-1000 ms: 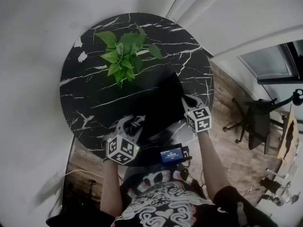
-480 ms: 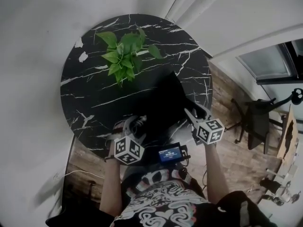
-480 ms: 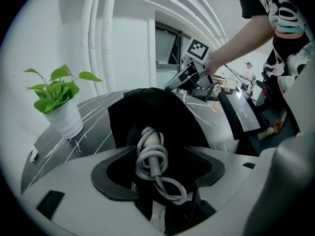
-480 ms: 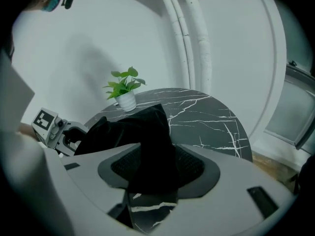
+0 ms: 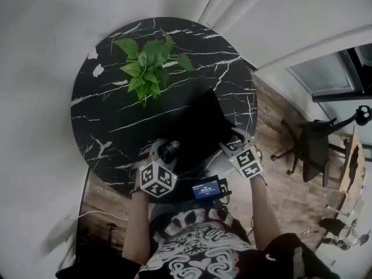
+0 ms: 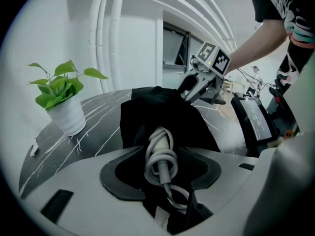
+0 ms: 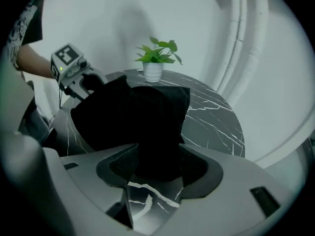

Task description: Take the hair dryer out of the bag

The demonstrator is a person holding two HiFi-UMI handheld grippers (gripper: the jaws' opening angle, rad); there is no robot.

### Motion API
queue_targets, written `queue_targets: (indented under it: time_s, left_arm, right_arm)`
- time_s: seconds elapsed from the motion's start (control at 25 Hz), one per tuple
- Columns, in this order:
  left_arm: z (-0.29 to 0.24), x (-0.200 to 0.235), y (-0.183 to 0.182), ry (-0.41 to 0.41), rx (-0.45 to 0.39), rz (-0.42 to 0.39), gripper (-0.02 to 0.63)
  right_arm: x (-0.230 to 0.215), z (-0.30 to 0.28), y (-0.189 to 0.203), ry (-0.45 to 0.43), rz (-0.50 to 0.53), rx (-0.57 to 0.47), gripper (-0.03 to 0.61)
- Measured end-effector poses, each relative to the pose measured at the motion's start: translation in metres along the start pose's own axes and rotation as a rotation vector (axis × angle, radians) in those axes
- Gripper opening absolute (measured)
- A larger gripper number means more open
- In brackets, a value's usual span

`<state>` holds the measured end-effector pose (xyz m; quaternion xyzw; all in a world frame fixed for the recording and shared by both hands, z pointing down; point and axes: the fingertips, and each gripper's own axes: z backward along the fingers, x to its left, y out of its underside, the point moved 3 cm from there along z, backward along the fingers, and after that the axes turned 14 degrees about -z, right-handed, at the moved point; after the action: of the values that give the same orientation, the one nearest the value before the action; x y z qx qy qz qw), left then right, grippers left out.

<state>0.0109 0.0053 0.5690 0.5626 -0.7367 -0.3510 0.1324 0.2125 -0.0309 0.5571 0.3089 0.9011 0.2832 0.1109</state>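
A black bag [image 5: 200, 124] lies on the round black marble table [image 5: 104, 127], its mouth toward me. A grey coiled cord [image 6: 160, 156] of the hair dryer sticks out of the bag's mouth and sits between the jaws of my left gripper [image 6: 162, 168]. Those jaws are closing, and dark gaps still show beside the cord. My right gripper [image 7: 157, 168] is at the bag's right near corner [image 7: 147, 146]. Its jaws are opening, and the fabric edge lies loose between them. The dryer's body is hidden inside the bag.
A potted green plant [image 5: 148, 63] in a white pot stands at the table's far side behind the bag. A small device with a lit screen [image 5: 208, 189] hangs at my waist. An office chair [image 5: 311, 147] stands on the wooden floor to the right.
My right gripper has let go of the bag's edge, opened wide and drawn back toward the table's near right rim while rolling. The left gripper has stayed at the bag's mouth.
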Motion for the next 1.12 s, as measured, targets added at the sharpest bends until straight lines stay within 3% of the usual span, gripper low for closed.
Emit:
queue_targets:
  time_s: [0.12, 0.36, 0.72, 1.12]
  left_arm:
    - [-0.007, -0.002, 0.0, 0.0, 0.023, -0.001, 0.222]
    - [-0.011, 0.0, -0.001, 0.005, 0.05, 0.042, 0.212]
    - [0.008, 0.001, -0.004, 0.07, 0.005, 0.062, 0.195]
    - [0.03, 0.003, 0.007, 0.084, -0.003, 0.085, 0.192]
  right_arm:
    - [-0.002, -0.011, 0.002, 0.028, 0.07, 0.057, 0.202]
    - [0.0, -0.029, 0.005, 0.004, 0.046, 0.097, 0.174]
    - [0.007, -0.029, 0.01, -0.028, -0.041, 0.043, 0.062]
    - [0.004, -0.029, 0.011, -0.048, -0.146, 0.016, 0.061]
